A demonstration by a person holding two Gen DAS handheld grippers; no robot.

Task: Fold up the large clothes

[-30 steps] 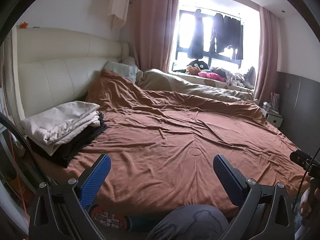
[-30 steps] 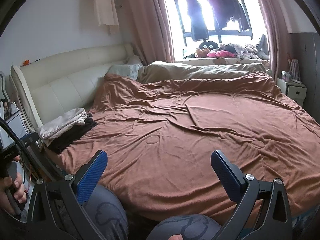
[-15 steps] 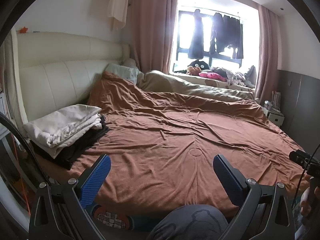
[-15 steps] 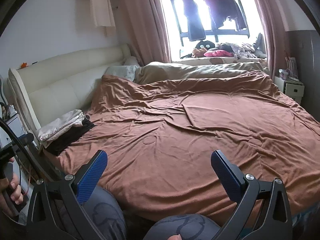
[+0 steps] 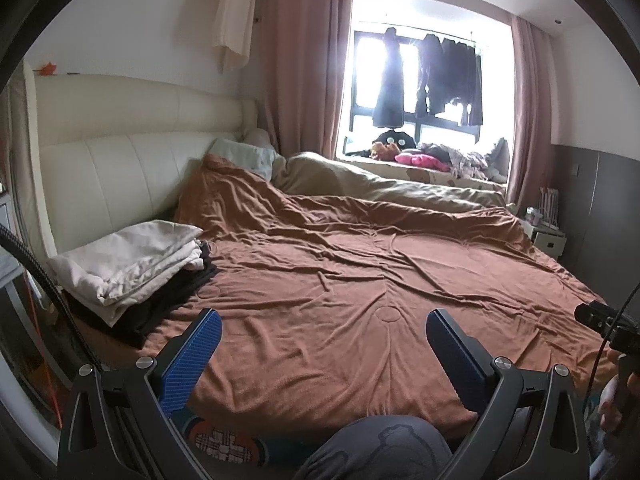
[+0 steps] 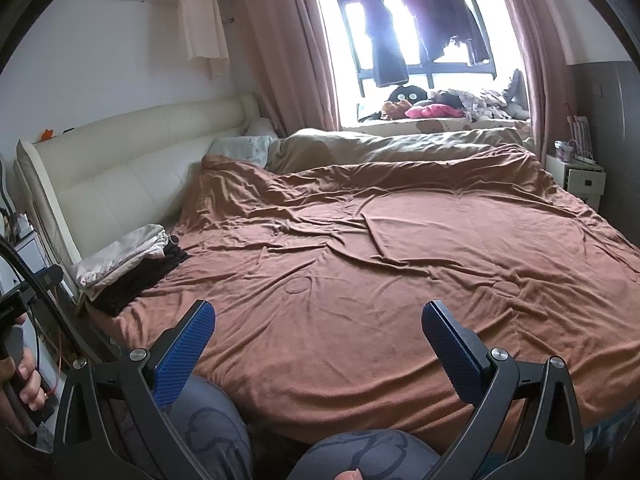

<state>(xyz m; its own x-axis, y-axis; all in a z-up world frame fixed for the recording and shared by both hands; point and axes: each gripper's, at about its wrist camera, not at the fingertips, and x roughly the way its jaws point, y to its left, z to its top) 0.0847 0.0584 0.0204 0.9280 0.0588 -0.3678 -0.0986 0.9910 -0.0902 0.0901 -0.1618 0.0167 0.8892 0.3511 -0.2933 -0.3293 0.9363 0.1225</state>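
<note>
A stack of folded clothes [image 5: 128, 260], cream pieces on top of black ones, lies at the bed's near left corner by the headboard; in the right wrist view the same stack [image 6: 128, 260] shows at the left. A brown blanket [image 5: 360, 280] covers the bed [image 6: 380, 260]. My left gripper [image 5: 322, 334] hovers open over the bed's near edge with nothing between its blue pads. My right gripper [image 6: 318, 326] is open too, empty, above the same edge. Both are well clear of the stack.
A cream padded headboard [image 5: 120, 160] runs along the left. A beige duvet [image 5: 380, 188] and a pillow [image 5: 244, 156] lie at the far side. Dark garments [image 6: 424, 36] hang at the window. A white nightstand [image 6: 576, 176] stands right. The person's grey-clad knees [image 6: 360, 456] are below.
Both views have shifted slightly, with the folded stack sitting a little further right in the left wrist view. Both grippers stay open and empty.
</note>
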